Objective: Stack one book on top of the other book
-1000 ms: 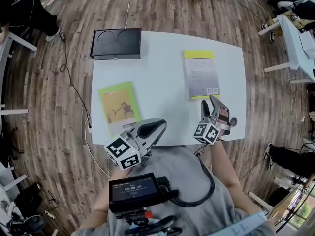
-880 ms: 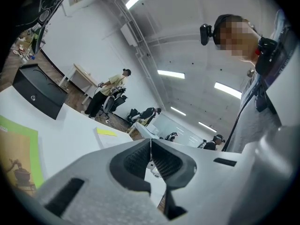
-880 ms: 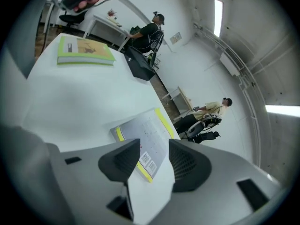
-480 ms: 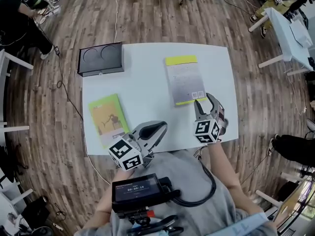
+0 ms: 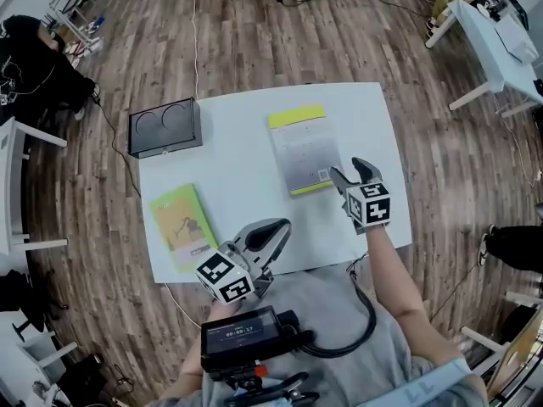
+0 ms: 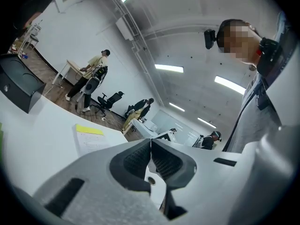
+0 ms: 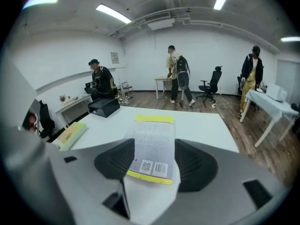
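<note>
**Right hand-held gripper** [image 5: 349, 173]. Stands wide, having just been opening, with nothing pressed between the pads. Tilts down toward the near short edge of the grey book [image 5: 300, 149]. Frames that edge in the gap in the right gripper view, apparently without touching it yet.

**Left hand-held gripper** [image 5: 277, 231]. Shut, pads together on nothing. Hangs level over the near edge of the bench [image 5: 246, 134], between the two books.

**Grey book.** Lies flat on the right half of the bench, with a yellow strip at the far and near ends and barcodes at the near end.

**Green book** [image 5: 180, 224]. Lies flat by the left front of the bench, well apart from the grey one.

**Black box** [image 5: 164, 127]. Sits at the far left corner, clear of both books.

**Step in hand (judged).** Approach to a grasp on the grey book, with the stacking not yet begun.

**To do it well.**
- Keep the jaws wide until well past the edge.
- Centre on the middle of the short edge rather than the right corner, so as to avoid swing and sag on the lift.
- If too wide to span across, take the edge from above and below, easing the lower pad under without shoving the book away.
- Bite deep before closing.
- Lift level, carry across to the green book and square the edges.
- Lower flat before letting go.
- Hold the left hand-held gripper out of the path, or use it to steady the green book.
</note>
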